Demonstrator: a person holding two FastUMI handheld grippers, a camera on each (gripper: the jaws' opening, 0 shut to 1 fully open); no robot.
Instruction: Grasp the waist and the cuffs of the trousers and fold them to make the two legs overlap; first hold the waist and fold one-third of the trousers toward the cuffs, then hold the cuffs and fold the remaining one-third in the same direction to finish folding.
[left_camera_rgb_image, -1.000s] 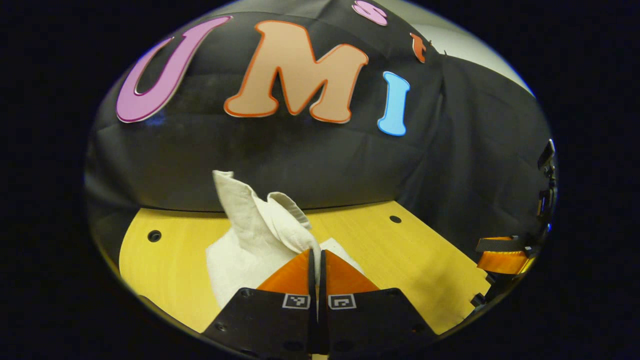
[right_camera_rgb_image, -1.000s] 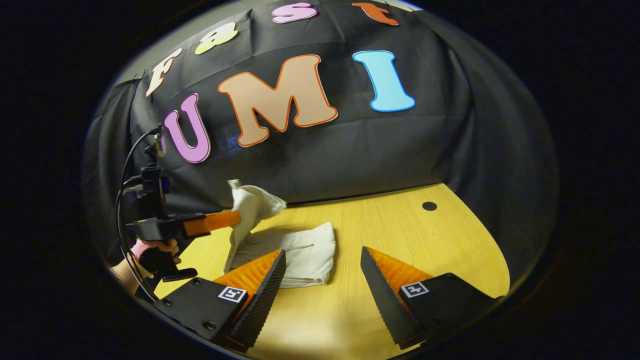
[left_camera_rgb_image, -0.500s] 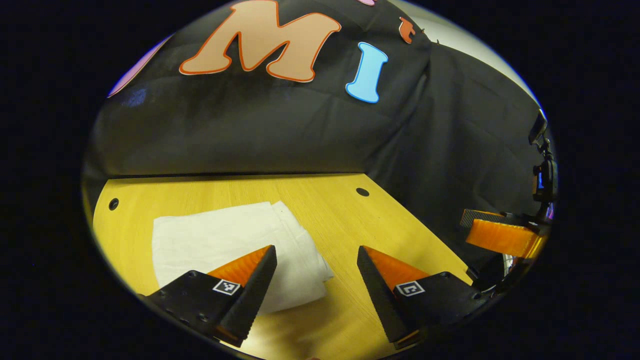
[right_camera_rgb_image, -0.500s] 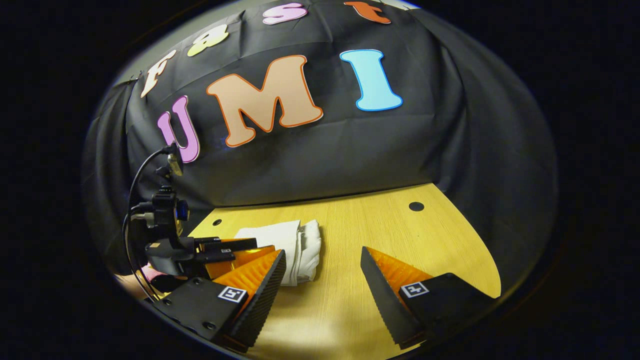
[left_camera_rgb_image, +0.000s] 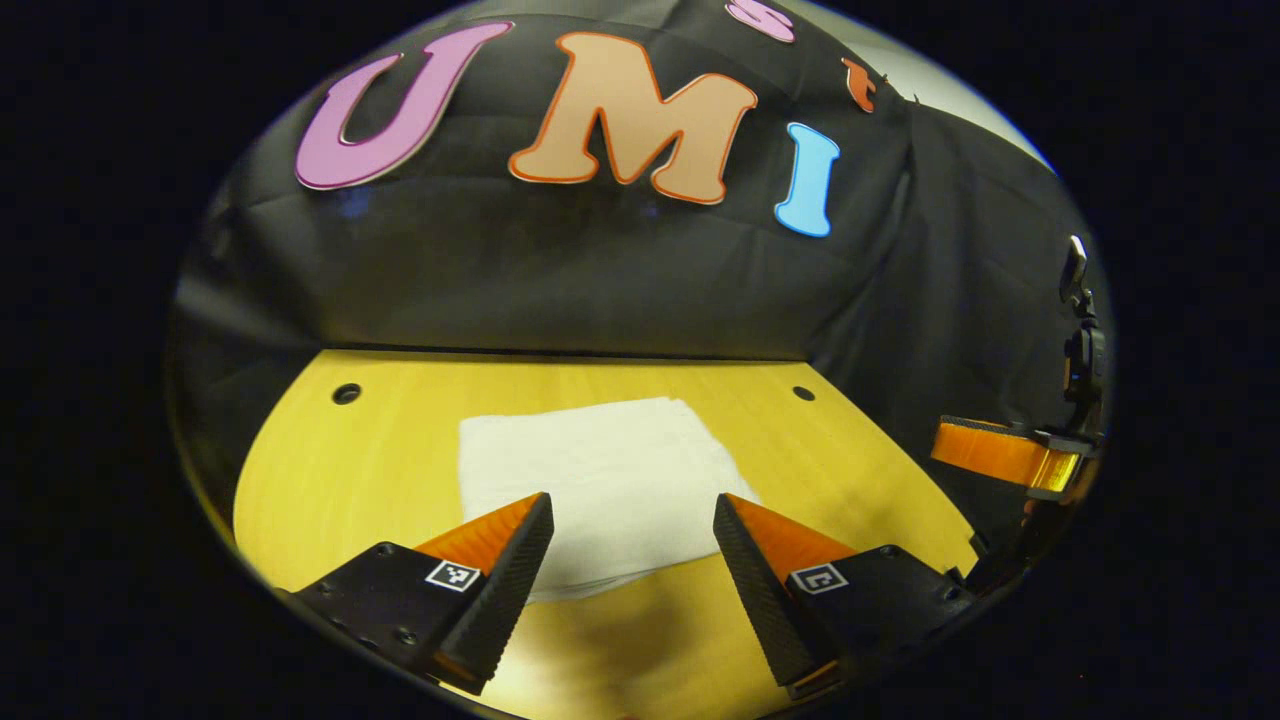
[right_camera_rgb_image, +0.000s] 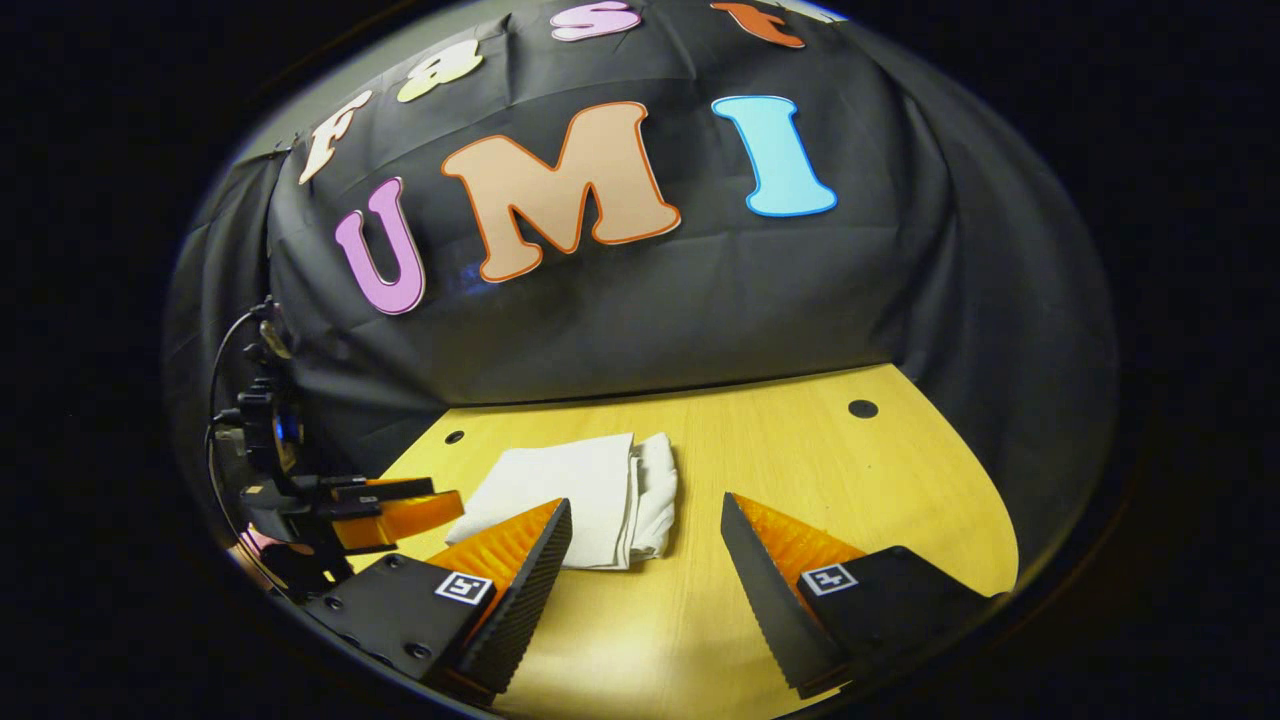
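The white trousers (left_camera_rgb_image: 600, 480) lie folded into a flat, compact rectangle on the yellow wooden table (left_camera_rgb_image: 330, 470). In the left gripper view my left gripper (left_camera_rgb_image: 633, 540) is open just above the packet's near edge, holding nothing. In the right gripper view the same folded trousers (right_camera_rgb_image: 580, 490) lie left of centre, their layered edges facing right. My right gripper (right_camera_rgb_image: 645, 555) is open over bare table beside the packet and touches nothing. The left gripper (right_camera_rgb_image: 395, 510) shows at the left of that view, and the right gripper (left_camera_rgb_image: 1000, 455) at the right edge of the left gripper view.
Small round holes (left_camera_rgb_image: 346, 393) (left_camera_rgb_image: 803, 393) (right_camera_rgb_image: 861, 408) mark the tabletop near its far edge. Black cloth (right_camera_rgb_image: 640, 300) hangs directly behind the table. A cable (right_camera_rgb_image: 230, 340) runs up from the left gripper's body. Bare wood (right_camera_rgb_image: 820, 470) stretches to the right of the trousers.
One second ago my left gripper was shut on a lifted end of the trousers. It laid that end down, opened, and drew back. The trousers now lie folded flat. My right gripper stayed open.
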